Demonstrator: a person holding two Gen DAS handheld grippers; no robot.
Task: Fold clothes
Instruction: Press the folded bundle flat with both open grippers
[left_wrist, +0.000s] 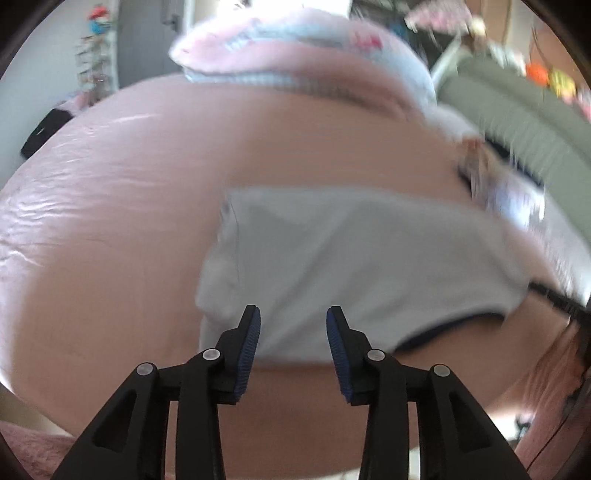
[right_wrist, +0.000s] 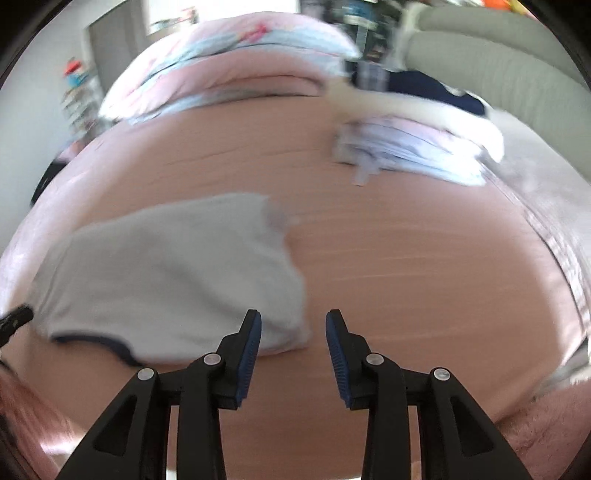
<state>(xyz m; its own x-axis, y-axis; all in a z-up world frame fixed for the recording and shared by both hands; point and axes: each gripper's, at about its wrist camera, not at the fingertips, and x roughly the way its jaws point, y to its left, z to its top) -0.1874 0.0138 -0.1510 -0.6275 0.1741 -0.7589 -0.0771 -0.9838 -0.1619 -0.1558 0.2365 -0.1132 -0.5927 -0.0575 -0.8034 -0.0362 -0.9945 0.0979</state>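
Both hand-held grippers, left (left_wrist: 293, 314) and right (right_wrist: 293, 317), have jaws apart, holding nothing. The grey shirt (left_wrist: 343, 266) lies folded on the pink bed (left_wrist: 110, 240). I'd next grip both near corners evenly, keeping edges aligned.

Folded grey garment (left_wrist: 332, 258), navy-trimmed, flat on bed

Matt grey cloth garment (left_wrist: 332, 266) — smooth pink fabric bedsheet (left_wrist: 129, 258)
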